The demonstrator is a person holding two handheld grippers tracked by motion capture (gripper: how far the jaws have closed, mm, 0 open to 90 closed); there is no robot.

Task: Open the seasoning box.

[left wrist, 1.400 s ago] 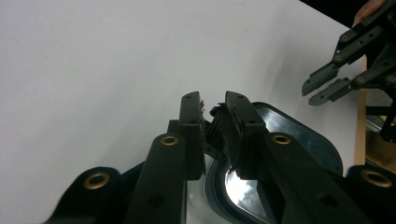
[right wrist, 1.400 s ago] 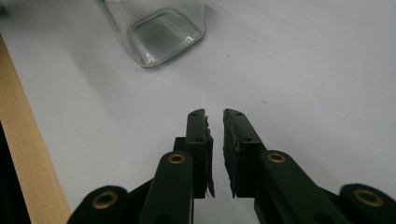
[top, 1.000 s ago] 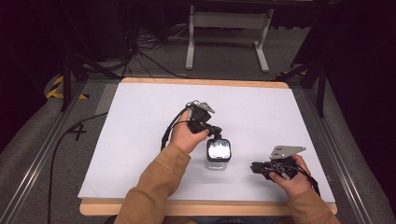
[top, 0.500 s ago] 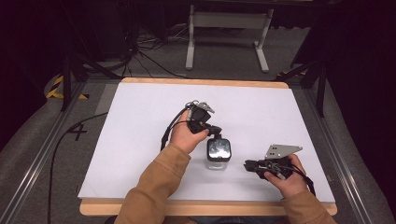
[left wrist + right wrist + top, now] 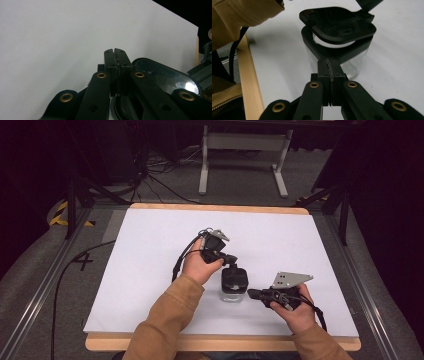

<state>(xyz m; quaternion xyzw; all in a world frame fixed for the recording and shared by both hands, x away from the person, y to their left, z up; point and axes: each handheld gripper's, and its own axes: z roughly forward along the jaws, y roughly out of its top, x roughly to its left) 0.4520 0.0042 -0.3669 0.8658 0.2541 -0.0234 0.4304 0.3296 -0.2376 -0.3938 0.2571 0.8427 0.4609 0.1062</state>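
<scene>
Broadly, a white table [image 5: 150, 270] carried a single object, a clear container [image 5: 233, 287] with a black rim and a hinged black lid [image 5: 338, 23], and it stood near the person's edge, between the two hands. The container stood upright and its lid was tilted up on its hinge, partly raised off the rim, as the right gripper view showed. The left gripper [image 5: 227, 260] came in from the far left side and sat just above and touching or nearly touching the lid's far edge; in its own view its jaws were pressed flat together with nothing between them, and the glossy lid [image 5: 162, 80] lay just to the right of the tips. The right gripper [image 5: 255, 294] lay low at the container's right, its jaws likewise closed on nothing and pointing straight at the black rim [image 5: 329, 51], the tips just short of it or touching it; which could not be told. Judged from this, the left gripper was the nearer one to the lid, while the right one faced the body side-on, so any coming move on the lid would turn on the hinge side lying away from the right jaws.
</scene>
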